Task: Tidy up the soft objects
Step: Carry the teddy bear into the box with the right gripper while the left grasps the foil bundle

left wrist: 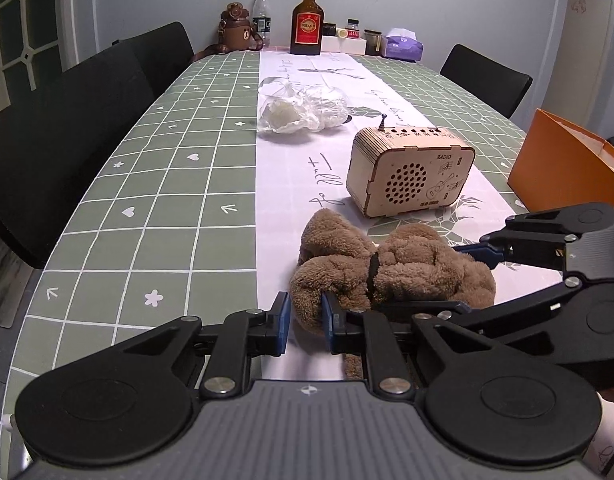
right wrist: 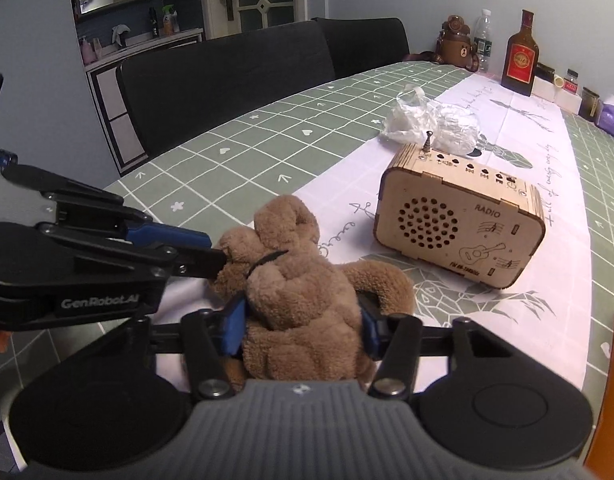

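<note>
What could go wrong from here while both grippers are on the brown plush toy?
The left gripper pinches only a thin limb of the plush toy, so that hold may slip or stretch it. The wooden radio stands just beyond the right gripper; a forward swing could knock it.

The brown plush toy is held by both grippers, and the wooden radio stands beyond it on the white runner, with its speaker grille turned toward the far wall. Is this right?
Not entirely. The wooden radio turns its speaker grille toward the cameras, not the far wall; the right wrist view shows the holes plainly. The rest holds: the left gripper and right gripper both grip the brown plush toy, and the radio stands beyond it on the white runner.
</note>
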`<state>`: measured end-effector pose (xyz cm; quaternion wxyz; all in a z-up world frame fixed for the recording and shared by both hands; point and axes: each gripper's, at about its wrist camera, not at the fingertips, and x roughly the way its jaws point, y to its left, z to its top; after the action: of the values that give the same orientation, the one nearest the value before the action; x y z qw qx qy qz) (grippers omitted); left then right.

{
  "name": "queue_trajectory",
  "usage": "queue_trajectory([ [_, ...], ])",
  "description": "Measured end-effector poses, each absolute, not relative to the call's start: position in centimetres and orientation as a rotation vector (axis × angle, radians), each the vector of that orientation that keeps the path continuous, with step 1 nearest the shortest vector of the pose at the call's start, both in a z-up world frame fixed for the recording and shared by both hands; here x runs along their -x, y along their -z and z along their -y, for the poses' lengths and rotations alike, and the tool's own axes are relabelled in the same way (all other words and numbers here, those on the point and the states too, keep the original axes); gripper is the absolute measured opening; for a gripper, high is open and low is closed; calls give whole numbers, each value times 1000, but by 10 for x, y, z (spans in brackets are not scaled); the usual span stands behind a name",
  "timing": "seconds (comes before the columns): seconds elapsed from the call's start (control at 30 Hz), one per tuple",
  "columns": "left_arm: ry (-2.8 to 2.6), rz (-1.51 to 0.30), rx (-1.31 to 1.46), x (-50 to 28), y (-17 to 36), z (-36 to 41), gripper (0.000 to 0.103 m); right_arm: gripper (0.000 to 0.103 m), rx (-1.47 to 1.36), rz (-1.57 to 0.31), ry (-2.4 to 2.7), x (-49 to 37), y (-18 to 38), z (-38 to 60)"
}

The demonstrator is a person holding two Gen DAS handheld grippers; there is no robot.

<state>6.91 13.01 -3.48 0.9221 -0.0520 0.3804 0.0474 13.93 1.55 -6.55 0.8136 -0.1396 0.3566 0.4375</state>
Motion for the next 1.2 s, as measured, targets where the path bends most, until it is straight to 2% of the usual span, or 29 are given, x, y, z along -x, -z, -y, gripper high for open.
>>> queue_trajectory([
  [0.13,-99,-778,91,-69,30,-127,20,42,311,-754,-917,-134,62,-14],
  [0.33,-57,-724,62,-67,6,-120,22,41,283,-747,-875,-131,38,1],
  [0.53,-43,-630,11,-87,-33,-112,34,41,287,-699,-790,-142,-4,28],
  [0.67,-20,-597,-36,-118,-51,-109,60,42,267,-684,-725,-156,-23,49],
  [0.77,3,-601,-74,-155,-56,-112,67,42,213,-656,-666,-168,-43,74],
  [0.97,29,-654,-90,-228,-50,-126,67,42,170,-630,-535,-189,-76,124],
  [1.13,21,-727,-85,-272,-35,-143,67,42,150,-662,-419,-209,-80,163],
  [1.2,4,-763,-98,-287,-27,-149,71,42,142,-671,-371,-215,-78,177],
])
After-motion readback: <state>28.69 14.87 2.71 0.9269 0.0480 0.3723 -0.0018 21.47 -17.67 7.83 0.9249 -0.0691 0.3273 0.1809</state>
